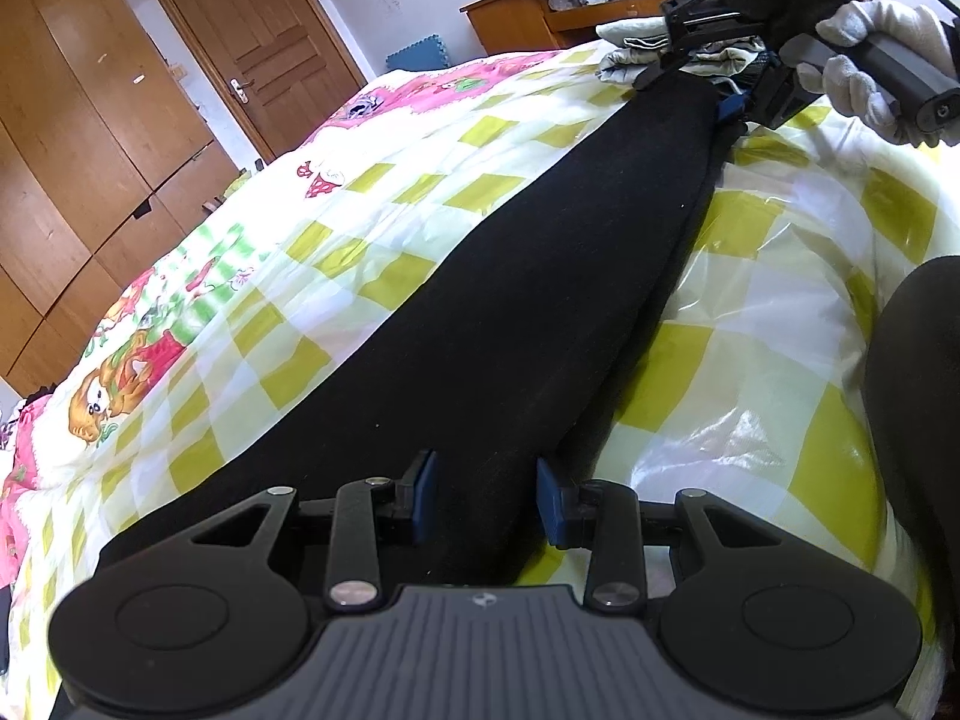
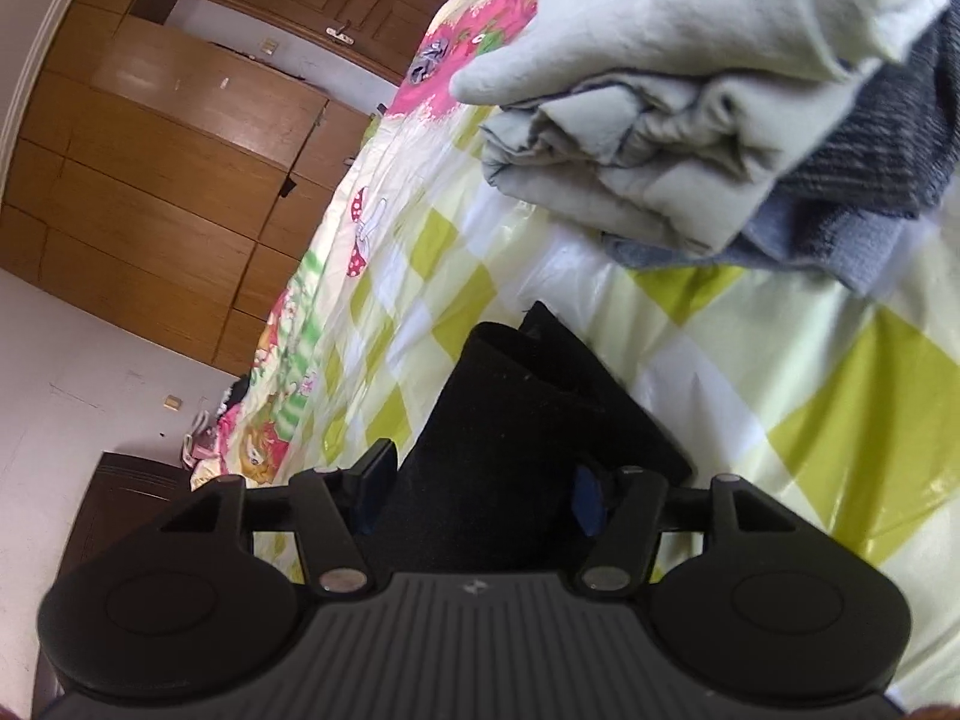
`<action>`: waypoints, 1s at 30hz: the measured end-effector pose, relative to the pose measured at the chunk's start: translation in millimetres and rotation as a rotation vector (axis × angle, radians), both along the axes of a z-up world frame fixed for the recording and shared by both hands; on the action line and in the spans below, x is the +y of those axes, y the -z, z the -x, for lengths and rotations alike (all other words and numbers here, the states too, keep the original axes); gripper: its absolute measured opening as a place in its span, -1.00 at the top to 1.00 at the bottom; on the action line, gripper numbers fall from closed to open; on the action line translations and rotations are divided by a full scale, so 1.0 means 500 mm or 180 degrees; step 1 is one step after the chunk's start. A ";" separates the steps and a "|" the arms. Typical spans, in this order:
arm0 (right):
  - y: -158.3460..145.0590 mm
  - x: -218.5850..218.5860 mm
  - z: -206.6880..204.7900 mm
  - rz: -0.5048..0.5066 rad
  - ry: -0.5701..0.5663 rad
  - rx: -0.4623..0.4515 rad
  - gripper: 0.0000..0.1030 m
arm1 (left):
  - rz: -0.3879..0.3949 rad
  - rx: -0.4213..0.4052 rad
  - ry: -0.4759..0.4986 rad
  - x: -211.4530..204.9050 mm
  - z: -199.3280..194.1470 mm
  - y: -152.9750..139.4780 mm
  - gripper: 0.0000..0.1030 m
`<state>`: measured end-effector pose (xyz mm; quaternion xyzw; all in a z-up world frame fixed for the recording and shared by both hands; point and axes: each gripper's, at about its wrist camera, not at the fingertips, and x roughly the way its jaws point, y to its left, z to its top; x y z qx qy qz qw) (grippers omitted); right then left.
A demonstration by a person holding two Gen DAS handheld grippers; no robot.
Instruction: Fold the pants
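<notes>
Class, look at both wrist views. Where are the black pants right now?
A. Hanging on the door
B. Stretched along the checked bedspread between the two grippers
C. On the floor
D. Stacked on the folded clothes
B: the pants lie along the bedspread, one gripper at each end.

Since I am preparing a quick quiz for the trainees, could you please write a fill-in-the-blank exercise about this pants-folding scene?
1. The pants stretched across the bed are ____ in colour.
2. The bedspread has a pattern of white and ____ squares.
3. The hand that holds the right hand-held gripper wears a white ____.
4. Beyond the pants' end in the right wrist view lies a pile of folded clothes, its top piece pale and a ____ one beneath.

Missing words: black; yellow-green; glove; grey
</notes>
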<state>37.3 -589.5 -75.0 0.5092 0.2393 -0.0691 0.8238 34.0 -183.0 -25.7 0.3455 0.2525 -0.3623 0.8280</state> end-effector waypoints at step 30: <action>-0.083 0.012 -0.010 0.0130 0.0056 -0.0327 0.89 | -0.0034 -0.0018 0.0038 -0.001 -0.011 -0.001 0.04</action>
